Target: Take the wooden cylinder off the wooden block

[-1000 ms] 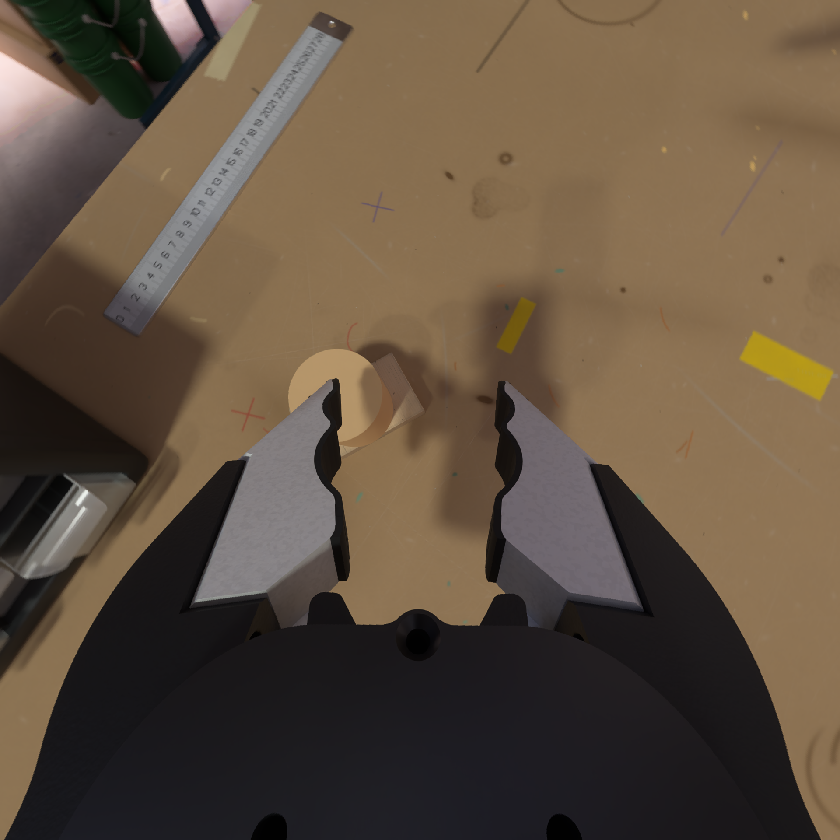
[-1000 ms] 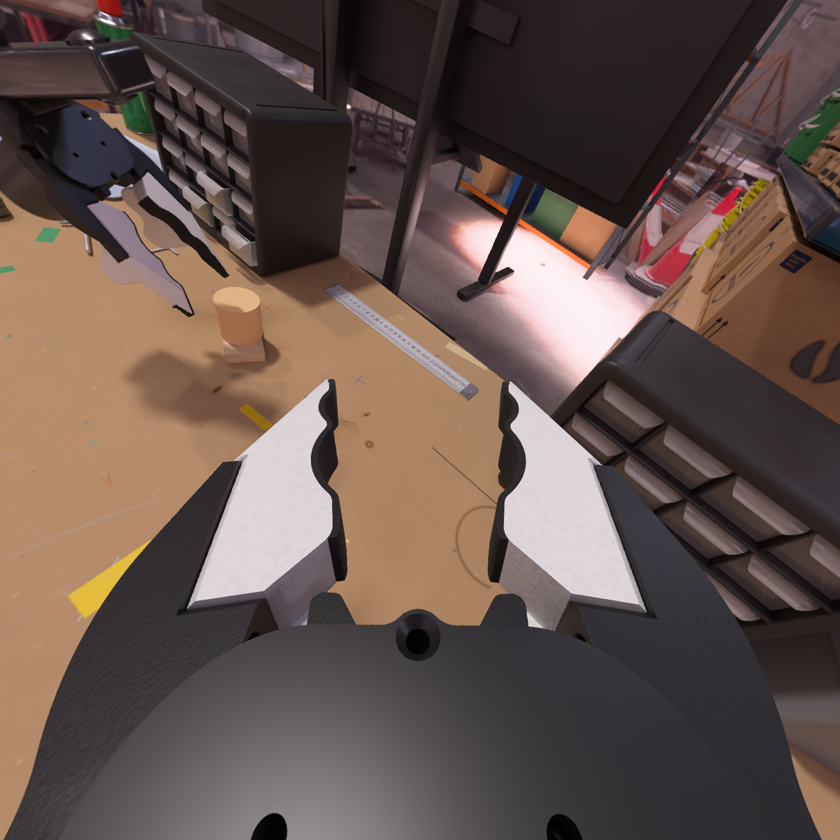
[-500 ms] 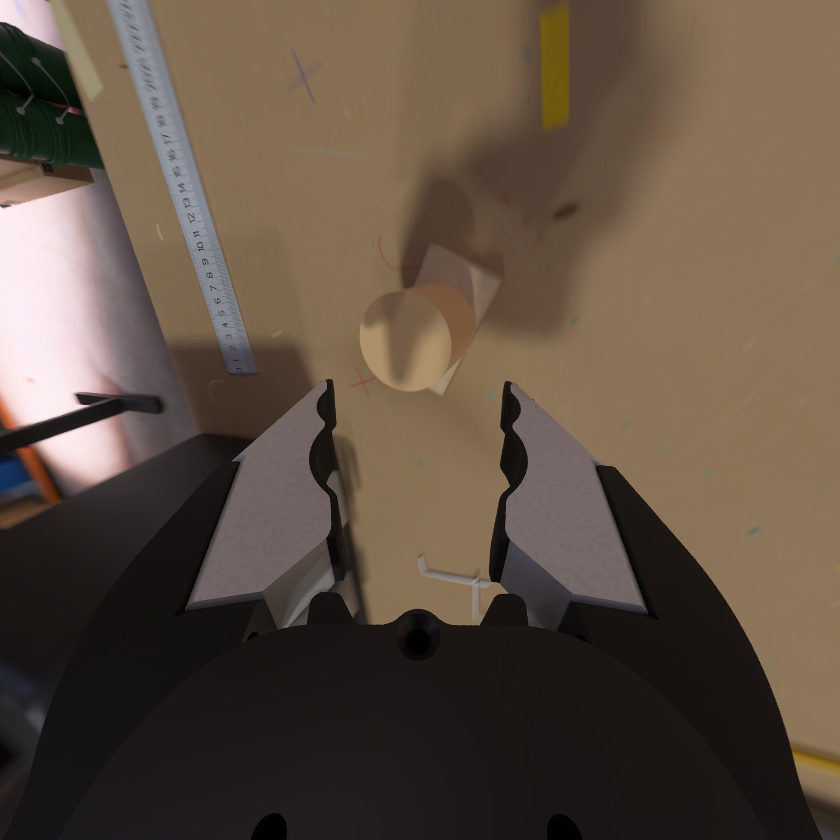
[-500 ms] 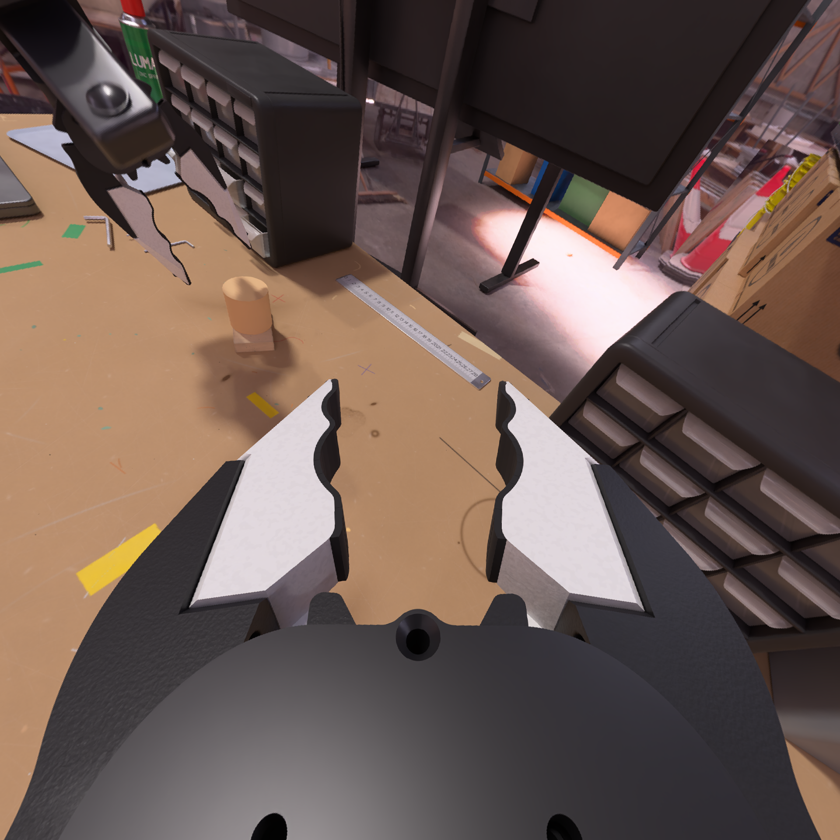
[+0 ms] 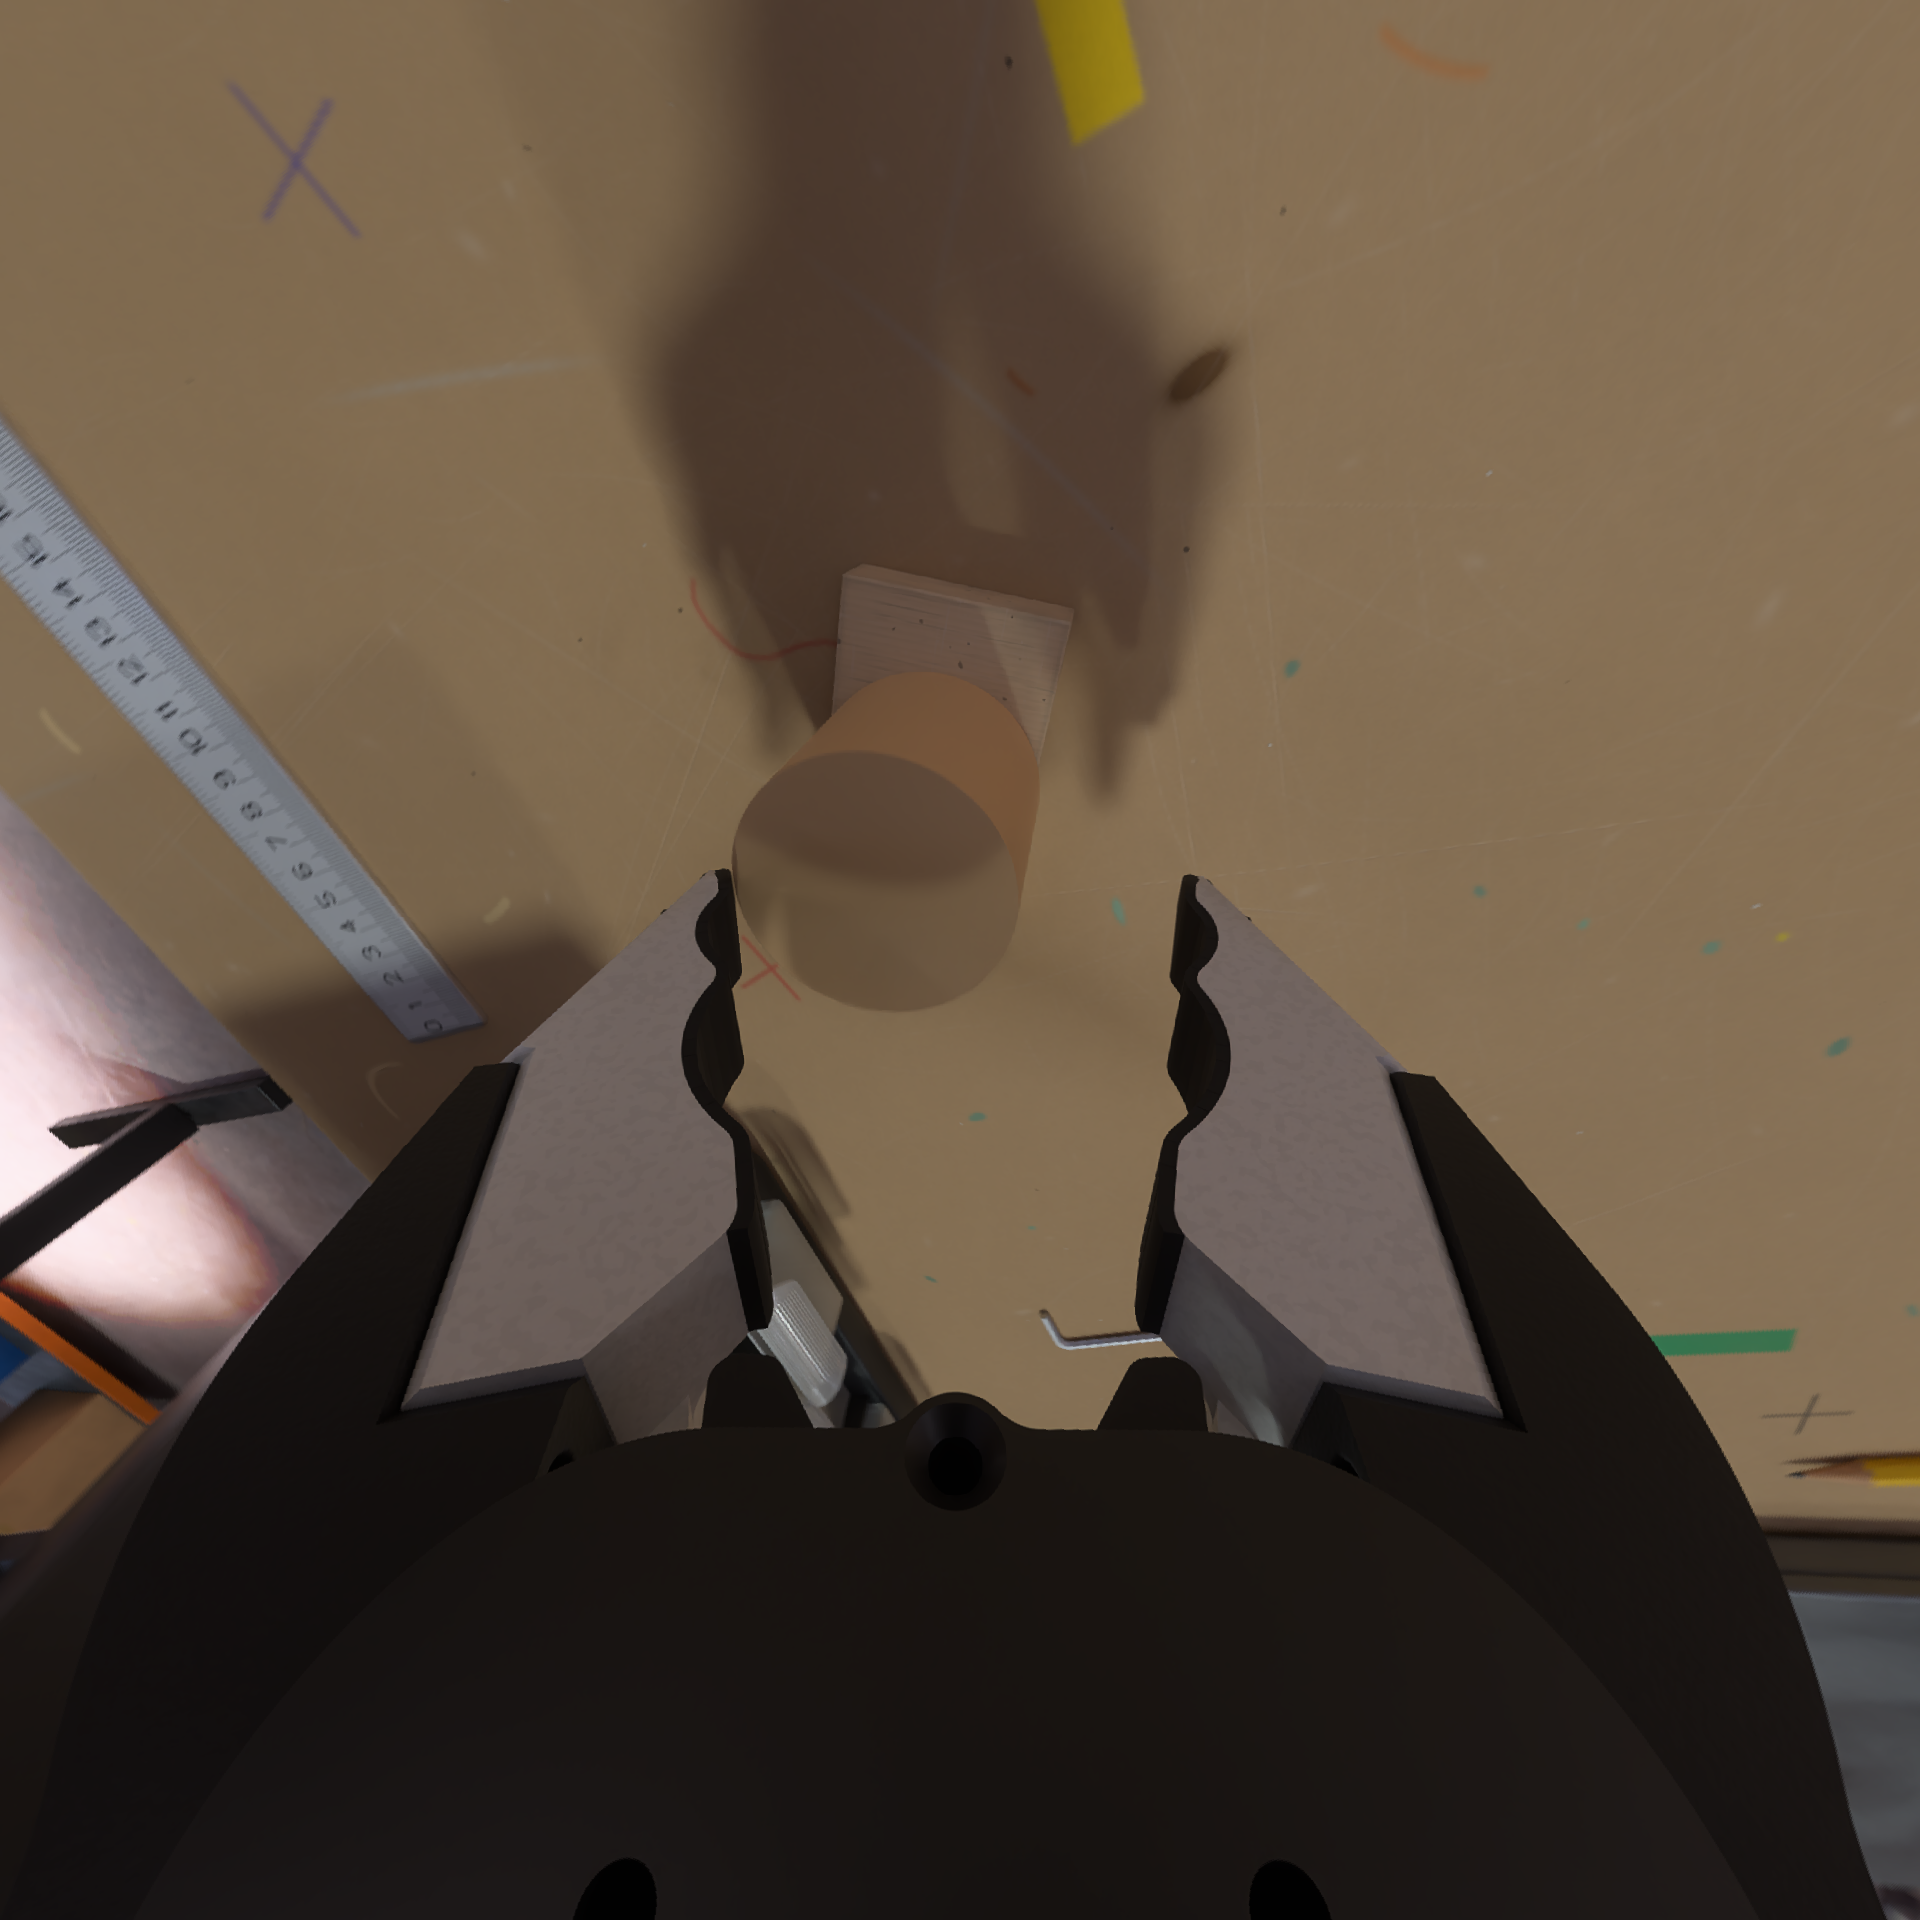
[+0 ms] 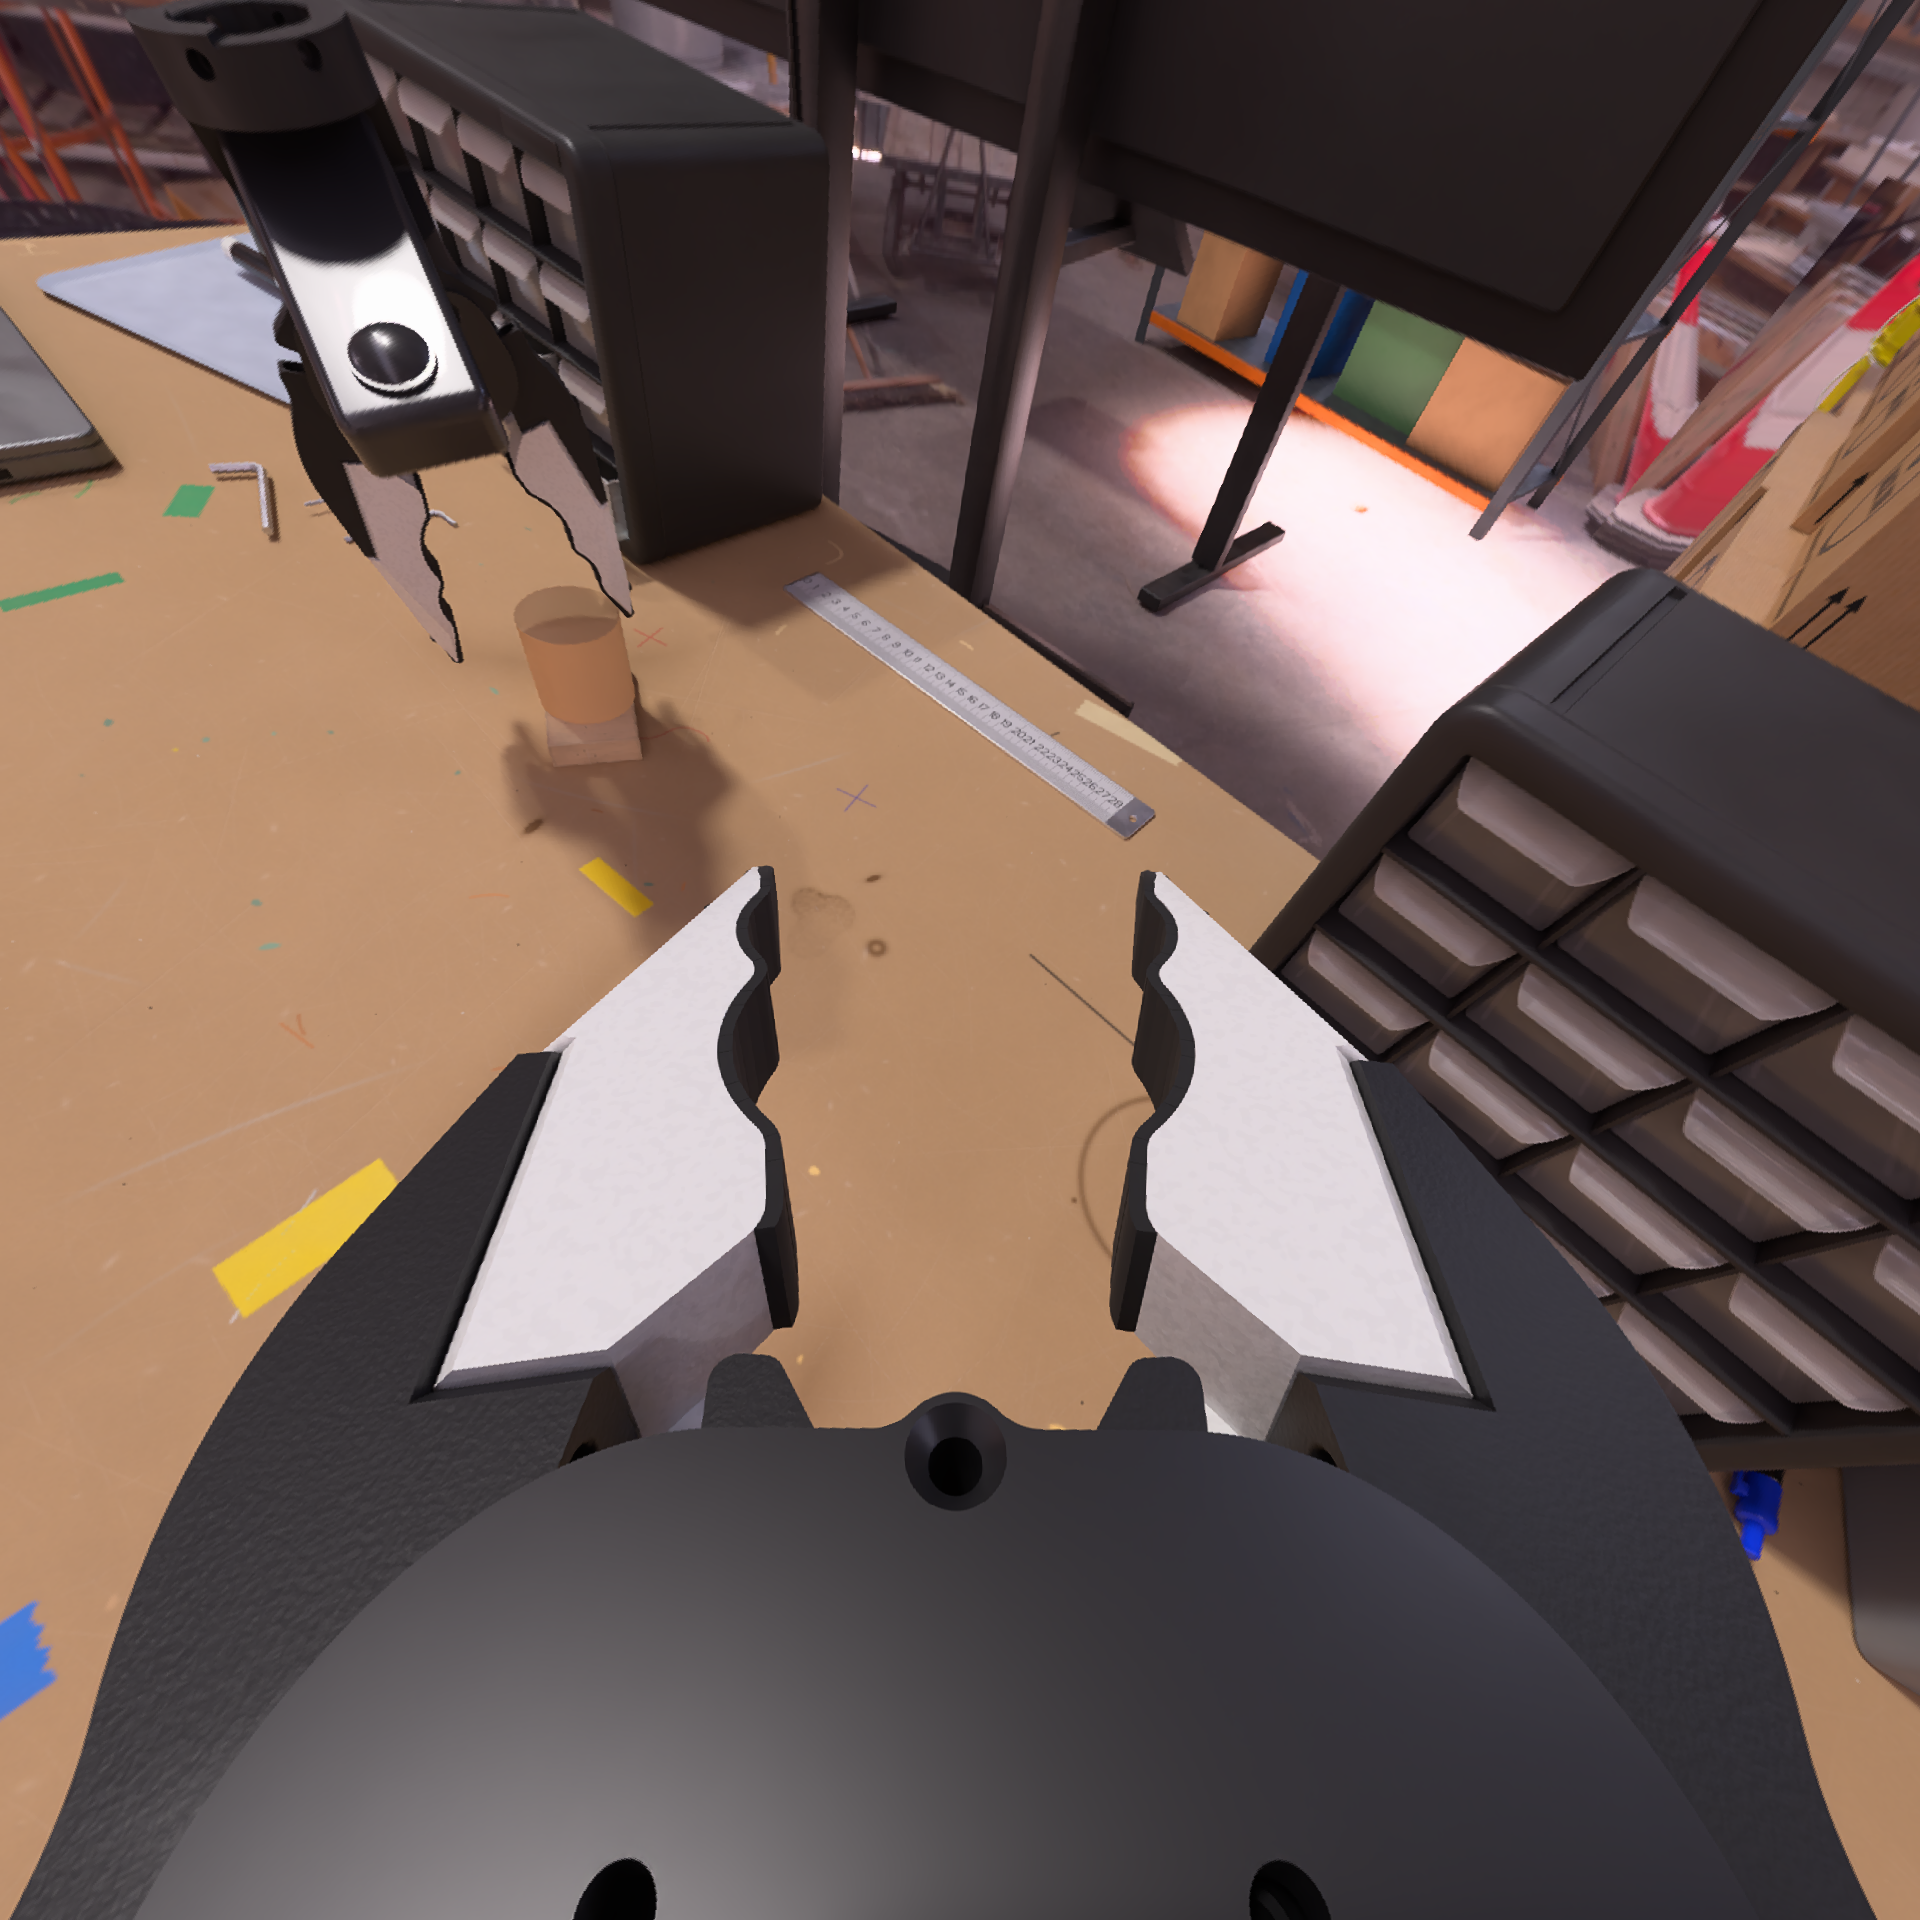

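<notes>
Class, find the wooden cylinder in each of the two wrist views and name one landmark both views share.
Left wrist view: wooden cylinder at centre, just beyond the fingertips, standing on the wooden block.
Right wrist view: upper left, beneath the left tool.
Shared landmark: the steel ruler.

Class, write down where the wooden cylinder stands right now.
The wooden cylinder stands upright on the wooden block, upper left in the right wrist view, just below the open left gripper, left of the steel ruler.
</notes>
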You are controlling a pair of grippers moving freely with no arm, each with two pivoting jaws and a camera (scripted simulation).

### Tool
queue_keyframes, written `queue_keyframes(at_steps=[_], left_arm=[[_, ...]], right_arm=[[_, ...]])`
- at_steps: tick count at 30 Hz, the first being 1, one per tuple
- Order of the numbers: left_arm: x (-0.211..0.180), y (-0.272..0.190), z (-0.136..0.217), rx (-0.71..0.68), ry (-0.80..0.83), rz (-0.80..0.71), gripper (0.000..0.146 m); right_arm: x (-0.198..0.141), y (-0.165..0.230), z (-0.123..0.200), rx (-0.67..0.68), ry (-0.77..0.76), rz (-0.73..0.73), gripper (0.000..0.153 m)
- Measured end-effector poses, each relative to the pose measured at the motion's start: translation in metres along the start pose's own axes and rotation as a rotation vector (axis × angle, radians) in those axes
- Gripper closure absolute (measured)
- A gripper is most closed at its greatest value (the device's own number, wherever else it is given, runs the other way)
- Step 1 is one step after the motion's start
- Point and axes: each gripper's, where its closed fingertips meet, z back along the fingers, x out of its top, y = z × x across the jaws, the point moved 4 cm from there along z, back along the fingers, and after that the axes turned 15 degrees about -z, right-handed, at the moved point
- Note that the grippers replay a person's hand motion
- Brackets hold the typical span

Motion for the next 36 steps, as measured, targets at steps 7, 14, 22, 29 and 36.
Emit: queue_keyframes(at_steps=[7, 14, 22, 29, 36], left_arm=[[0.000, 0.009, -0.024, -0.065, 0.053, -0.125, 0.068], [0.002, 0.009, -0.044, -0.177, 0.080, -0.248, 0.066], [0.001, 0.008, -0.039, -0.130, 0.156, -0.218, 0.075], [-0.003, 0.013, 0.020, 0.244, 0.365, -0.162, 0.075], [0.000, 0.009, 0.090, 0.667, 0.620, -0.237, 0.075]], right_arm=[[-0.008, 0.000, -0.014, 0.006, 0.067, -0.003, 0.084], [-0.015, 0.002, -0.025, 0.011, 0.120, 0.010, 0.084], [-0.019, 0.007, -0.035, 0.040, 0.151, 0.019, 0.086], [-0.021, 0.021, -0.055, 0.135, 0.164, 0.022, 0.089], [-0.021, 0.039, -0.074, 0.211, 0.158, 0.061, 0.089]])
